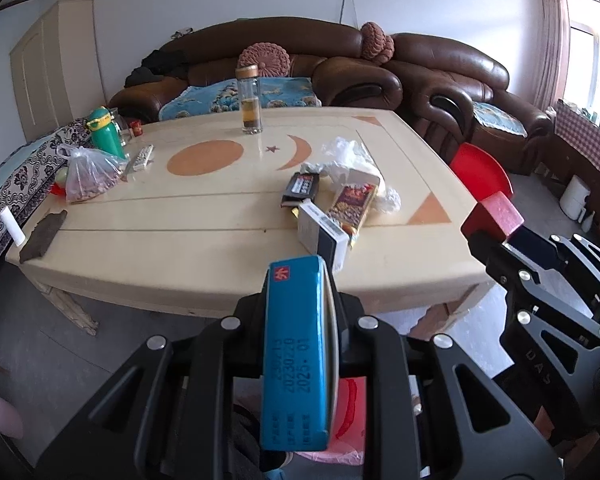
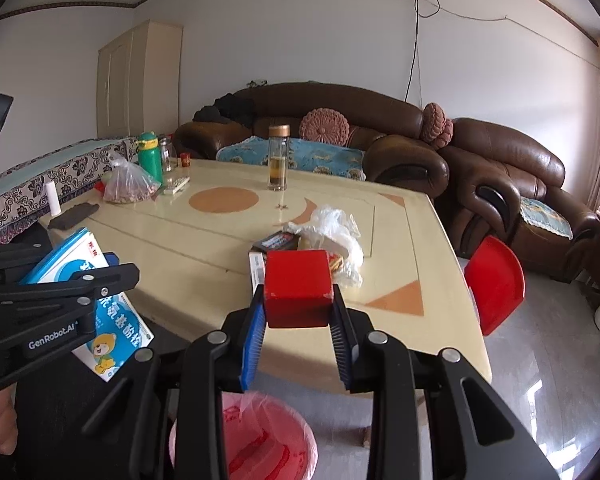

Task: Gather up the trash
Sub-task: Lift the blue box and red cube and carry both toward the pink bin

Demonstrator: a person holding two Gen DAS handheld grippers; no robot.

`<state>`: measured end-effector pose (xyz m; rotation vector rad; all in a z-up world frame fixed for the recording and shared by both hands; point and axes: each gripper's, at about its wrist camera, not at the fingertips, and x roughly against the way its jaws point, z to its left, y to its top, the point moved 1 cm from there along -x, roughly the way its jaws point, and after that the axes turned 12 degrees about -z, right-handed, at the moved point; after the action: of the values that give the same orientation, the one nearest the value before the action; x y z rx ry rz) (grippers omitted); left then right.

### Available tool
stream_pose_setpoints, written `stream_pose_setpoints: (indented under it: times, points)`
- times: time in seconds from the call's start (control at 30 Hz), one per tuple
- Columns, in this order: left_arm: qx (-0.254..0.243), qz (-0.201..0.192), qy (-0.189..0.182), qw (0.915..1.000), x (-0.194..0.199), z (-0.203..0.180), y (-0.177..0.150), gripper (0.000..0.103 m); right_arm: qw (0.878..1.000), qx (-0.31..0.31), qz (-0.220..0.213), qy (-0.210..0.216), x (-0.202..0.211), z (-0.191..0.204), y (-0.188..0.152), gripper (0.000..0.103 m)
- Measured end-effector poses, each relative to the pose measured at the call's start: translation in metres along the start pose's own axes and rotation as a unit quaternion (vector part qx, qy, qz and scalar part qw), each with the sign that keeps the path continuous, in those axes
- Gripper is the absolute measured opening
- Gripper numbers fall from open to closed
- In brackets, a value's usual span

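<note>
My left gripper (image 1: 300,300) is shut on a blue medicine box (image 1: 296,356), held in front of the table's near edge; the box also shows in the right wrist view (image 2: 80,276). My right gripper (image 2: 299,312) is shut on a red box (image 2: 298,288), also seen in the left wrist view (image 1: 496,214). A bin with a pink bag (image 2: 260,436) stands on the floor below the right gripper. On the cream table (image 1: 180,240) lie a white box (image 1: 320,236), a dark wrapper (image 1: 300,188), a gold-brown packet (image 1: 352,204) and a crumpled plastic bag (image 1: 348,160).
On the table stand a glass bottle (image 1: 250,100), a green bottle (image 1: 104,132), a bag of snacks (image 1: 88,172), a remote (image 1: 140,158) and a dark cloth (image 1: 44,234). A red stool (image 2: 496,284) stands at the right. Brown sofas (image 1: 440,64) stand behind.
</note>
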<state>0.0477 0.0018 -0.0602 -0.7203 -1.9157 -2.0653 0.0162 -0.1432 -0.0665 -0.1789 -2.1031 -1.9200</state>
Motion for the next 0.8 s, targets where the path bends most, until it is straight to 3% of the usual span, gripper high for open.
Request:
stream_pose_setpoints:
  times: [0.8]
  points:
    - [-0.031,0.079,-0.020,0.9961,-0.040,-0.015,-0.076,0.023,0.995,-0.014,0.097,0.022,-0.028,0.015,-0.090,0.030]
